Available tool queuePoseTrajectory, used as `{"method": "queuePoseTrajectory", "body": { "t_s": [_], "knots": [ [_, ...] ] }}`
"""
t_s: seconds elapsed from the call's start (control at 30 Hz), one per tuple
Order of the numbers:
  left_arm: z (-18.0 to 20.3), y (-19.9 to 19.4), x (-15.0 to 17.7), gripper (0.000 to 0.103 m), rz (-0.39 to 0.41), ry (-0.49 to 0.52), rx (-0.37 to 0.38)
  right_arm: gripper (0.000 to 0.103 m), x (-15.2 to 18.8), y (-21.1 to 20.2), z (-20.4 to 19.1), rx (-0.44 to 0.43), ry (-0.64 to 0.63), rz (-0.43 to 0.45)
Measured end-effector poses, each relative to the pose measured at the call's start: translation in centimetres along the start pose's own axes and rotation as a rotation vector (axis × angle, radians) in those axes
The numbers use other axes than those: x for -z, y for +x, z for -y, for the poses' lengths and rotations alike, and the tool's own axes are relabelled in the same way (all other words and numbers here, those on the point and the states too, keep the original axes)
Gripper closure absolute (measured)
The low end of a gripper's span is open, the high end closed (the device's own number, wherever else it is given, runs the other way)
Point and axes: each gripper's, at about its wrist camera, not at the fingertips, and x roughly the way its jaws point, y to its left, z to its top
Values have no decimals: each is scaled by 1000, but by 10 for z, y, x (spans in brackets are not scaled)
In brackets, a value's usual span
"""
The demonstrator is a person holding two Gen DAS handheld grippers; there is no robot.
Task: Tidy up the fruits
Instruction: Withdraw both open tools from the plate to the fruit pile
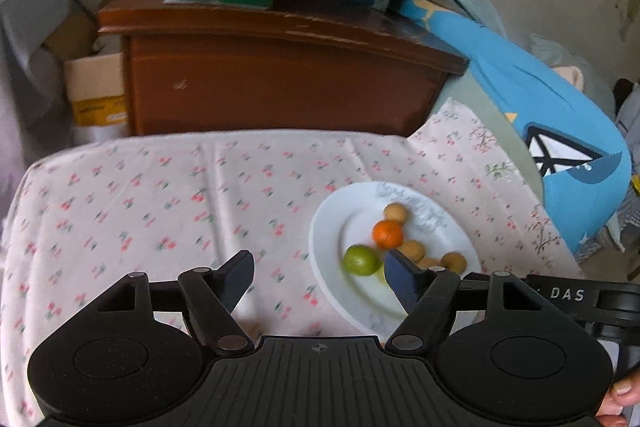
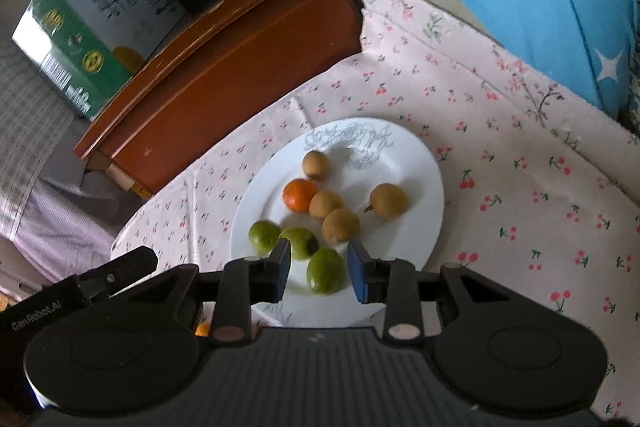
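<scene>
Black ribbed gripper (image 1: 320, 275) bodies, blue-padded jaws, white lettering

Looking down on a white plate (image 2: 424, 187) on cherry-print cloth (image 2: 520, 167). Right gripper (image 2: 319, 273) over the near rim, pads apart, one green fruit (image 2: 326, 271) between them, not pinched. Two more green fruits (image 2: 264, 235) left, an orange (image 2: 300, 194) and four brown fruits (image 2: 388, 201) farther.
</scene>
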Motion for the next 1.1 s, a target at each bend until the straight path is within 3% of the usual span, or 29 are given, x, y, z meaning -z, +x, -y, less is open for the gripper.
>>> {"method": "queuePoseTrajectory", "body": {
  "t_s": [0.4,1.1],
  "knots": [
    [-10,-21,46,31,-51,-3,-40,70,29,-9,-25,-19,-135,-17],
    [-5,-19,100,31,-129,80,-129,70,87,-2,-36,8,-181,-68]
  ]
}}
